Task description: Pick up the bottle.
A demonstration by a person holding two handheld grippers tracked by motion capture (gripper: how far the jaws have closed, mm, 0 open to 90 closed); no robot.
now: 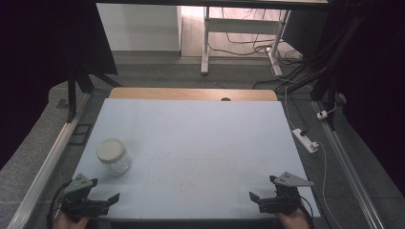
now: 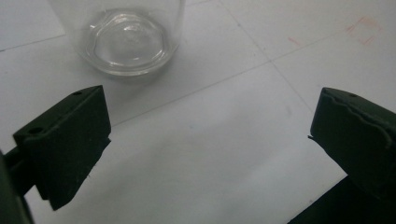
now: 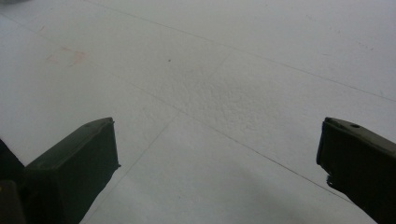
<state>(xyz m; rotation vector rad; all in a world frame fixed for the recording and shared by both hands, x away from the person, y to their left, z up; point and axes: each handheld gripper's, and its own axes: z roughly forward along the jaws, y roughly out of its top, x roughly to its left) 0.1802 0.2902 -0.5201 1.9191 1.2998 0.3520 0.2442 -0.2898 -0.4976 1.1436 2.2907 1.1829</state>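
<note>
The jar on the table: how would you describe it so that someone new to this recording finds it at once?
Start at the pale table and go to its near left part, just ahead of the left gripper. There stands the jar, upright, of clear glass with a cream lid; nothing else stands on the tabletop.

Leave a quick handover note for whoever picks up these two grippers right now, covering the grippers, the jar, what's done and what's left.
Left gripper: open, empty, at the near left edge of the table, facing the jar.
Right gripper: open, empty, at the near right edge, over bare table.
Glass jar: upright on the left side of the table, just beyond the left gripper, cream lid on. Nothing touches it.
Done: nothing visible so far; both grippers sit apart from the jar.
Left: probably reach in with the left gripper, the nearer one, and take hold of the jar.
</note>
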